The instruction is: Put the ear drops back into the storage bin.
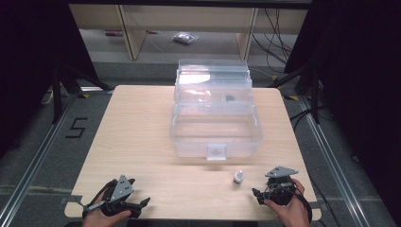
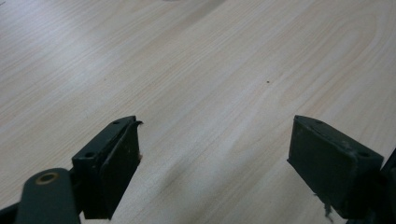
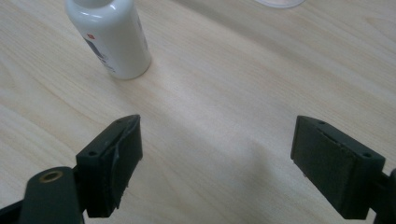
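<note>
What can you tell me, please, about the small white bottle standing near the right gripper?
The small white plastic bottle is round-bodied and glossy, with a printed label of dark text and a small red mark. It stands upright on the pale wooden table, in front of the clear plastic box, apart from it. Nothing grips or touches it.

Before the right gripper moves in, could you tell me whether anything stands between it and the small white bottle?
Nothing visible does. The right gripper has its jaws open, and only bare table lies between them and the small white bottle, which stands upright ahead and to their left.
</note>
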A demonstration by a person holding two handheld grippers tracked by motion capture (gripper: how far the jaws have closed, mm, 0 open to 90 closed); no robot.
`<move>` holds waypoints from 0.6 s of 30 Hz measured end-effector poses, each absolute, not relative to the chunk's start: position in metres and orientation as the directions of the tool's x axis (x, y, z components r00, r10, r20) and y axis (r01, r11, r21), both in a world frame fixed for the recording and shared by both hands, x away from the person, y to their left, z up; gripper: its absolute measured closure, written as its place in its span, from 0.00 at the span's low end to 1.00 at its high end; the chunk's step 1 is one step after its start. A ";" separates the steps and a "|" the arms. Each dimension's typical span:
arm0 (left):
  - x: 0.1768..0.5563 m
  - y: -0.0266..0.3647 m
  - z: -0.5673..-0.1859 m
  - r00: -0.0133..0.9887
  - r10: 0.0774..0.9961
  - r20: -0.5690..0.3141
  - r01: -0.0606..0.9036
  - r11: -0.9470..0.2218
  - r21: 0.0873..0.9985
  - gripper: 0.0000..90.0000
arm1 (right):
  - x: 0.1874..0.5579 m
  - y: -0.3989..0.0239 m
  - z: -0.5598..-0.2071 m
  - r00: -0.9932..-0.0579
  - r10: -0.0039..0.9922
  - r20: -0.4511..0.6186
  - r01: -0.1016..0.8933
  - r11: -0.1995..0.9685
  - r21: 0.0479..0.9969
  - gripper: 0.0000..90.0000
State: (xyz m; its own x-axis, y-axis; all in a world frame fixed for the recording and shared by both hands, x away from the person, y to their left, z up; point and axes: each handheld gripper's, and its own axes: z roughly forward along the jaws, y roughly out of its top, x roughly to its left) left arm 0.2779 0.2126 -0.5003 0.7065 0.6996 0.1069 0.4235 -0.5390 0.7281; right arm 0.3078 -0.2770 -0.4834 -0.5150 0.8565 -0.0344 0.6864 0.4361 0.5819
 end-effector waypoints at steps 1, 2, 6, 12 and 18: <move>0.278 0.212 -0.501 0.702 0.706 0.098 0.431 -0.530 0.730 0.18 | 0.308 -0.277 -0.483 -0.519 0.854 -0.035 0.685 0.440 0.580 0.19; 0.278 0.212 -0.501 0.702 0.706 0.098 0.431 -0.530 0.730 0.18 | 0.308 -0.277 -0.483 -0.519 0.854 -0.035 0.685 0.440 0.580 0.19; 0.278 0.212 -0.501 0.702 0.705 0.100 0.430 -0.532 0.729 0.18 | 0.308 -0.277 -0.481 -0.528 0.849 -0.035 0.683 0.448 0.577 0.19; 0.278 0.213 -0.500 0.706 0.700 0.109 0.424 -0.540 0.727 0.18 | 0.308 -0.273 -0.474 -0.546 0.837 -0.035 0.683 0.469 0.560 0.19; 0.279 0.211 -0.502 0.700 0.706 0.102 0.422 -0.525 0.739 0.18 | 0.311 -0.268 -0.466 -0.596 0.802 -0.049 0.671 0.530 0.518 0.20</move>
